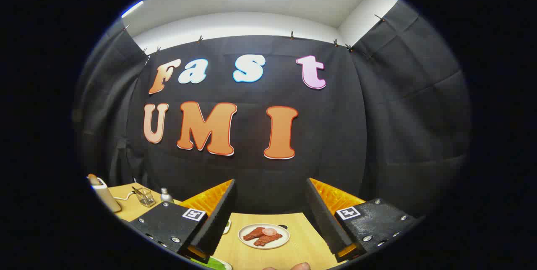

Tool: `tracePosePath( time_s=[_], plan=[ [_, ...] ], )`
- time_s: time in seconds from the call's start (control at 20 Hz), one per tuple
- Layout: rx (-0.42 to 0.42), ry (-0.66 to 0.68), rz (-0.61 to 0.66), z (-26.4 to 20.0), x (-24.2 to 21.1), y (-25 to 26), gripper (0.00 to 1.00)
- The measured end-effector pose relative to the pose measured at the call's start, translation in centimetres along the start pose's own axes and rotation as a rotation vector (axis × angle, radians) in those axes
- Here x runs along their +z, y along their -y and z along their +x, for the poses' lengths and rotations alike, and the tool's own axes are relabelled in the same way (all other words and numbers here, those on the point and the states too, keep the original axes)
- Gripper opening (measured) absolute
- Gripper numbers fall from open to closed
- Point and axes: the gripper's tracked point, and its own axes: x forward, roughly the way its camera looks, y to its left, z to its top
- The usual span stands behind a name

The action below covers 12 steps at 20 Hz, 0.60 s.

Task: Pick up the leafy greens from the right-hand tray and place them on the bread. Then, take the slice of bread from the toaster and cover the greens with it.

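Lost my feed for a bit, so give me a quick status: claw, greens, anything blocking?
Claw open, empty, held above the table. Leafy greens low beside one finger, untouched. Plate of meat slices ahead between the fingers. Nothing blocking.

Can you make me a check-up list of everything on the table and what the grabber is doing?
Surface: wooden table, pale.
Job's things: toaster at the far left with something in its slot; green leaf on a white tray under the left finger.
Clutter: plate of meat slices between the fingers; clear glass holder; small silver bottle.
Gripper: gripper open, holding nothing.
Cables: white cable beside the toaster.
Surroundings: black cloth wall.
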Motion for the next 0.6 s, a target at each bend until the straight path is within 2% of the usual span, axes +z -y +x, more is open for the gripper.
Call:
tracePosePath(
  time_s=[0.2, 0.6],
  plan=[
    [-0.008, -0.031, 0.01, 0.4, 2.5, -2.6, 0.97],
    [-0.003, 0.016, 0.0, -0.2, 6.2, -6.4, 0.97]
  ],
)
